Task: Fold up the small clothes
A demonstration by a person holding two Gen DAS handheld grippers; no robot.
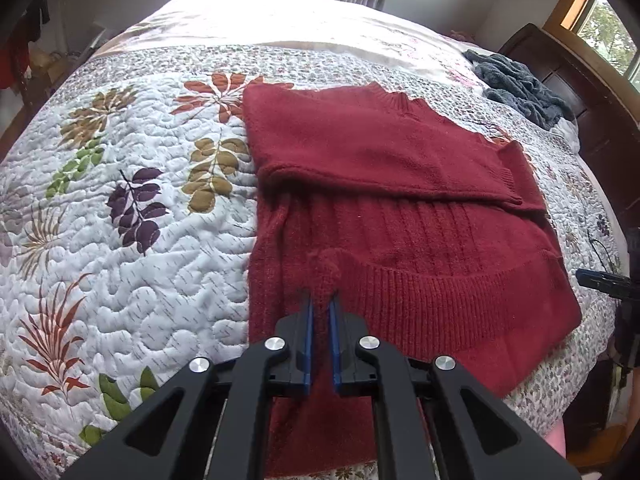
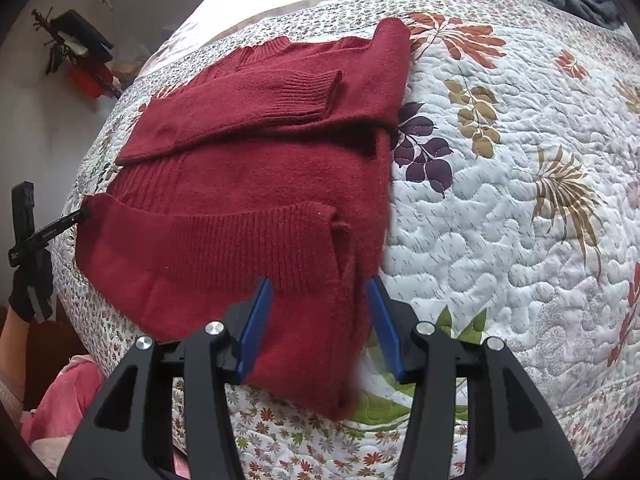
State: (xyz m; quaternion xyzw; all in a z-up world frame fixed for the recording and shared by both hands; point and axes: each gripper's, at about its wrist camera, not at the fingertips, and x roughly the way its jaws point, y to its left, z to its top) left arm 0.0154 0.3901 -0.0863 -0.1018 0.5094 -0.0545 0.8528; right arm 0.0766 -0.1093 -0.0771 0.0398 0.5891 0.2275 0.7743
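Your left gripper [image 1: 321, 300] pinches the red sweater [image 1: 400, 208] lying mid-frame on the quilt [image 1: 120, 220]; your right gripper [image 2: 320, 292] gapes. It looks soft and floppy, so grasp the ribbed hem [image 2: 248, 240].

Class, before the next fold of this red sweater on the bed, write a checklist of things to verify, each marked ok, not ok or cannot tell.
1. Left tool grips the sweater at its hem: ok, shut on bunched rib.
2. Right tool grips: not ok, open, astride the sweater's edge.
3. Sleeve folded across the body: ok.
4. Hem lying flat: not ok, puckered at the left tool.
5. Grey blanket apart from the sweater: ok.
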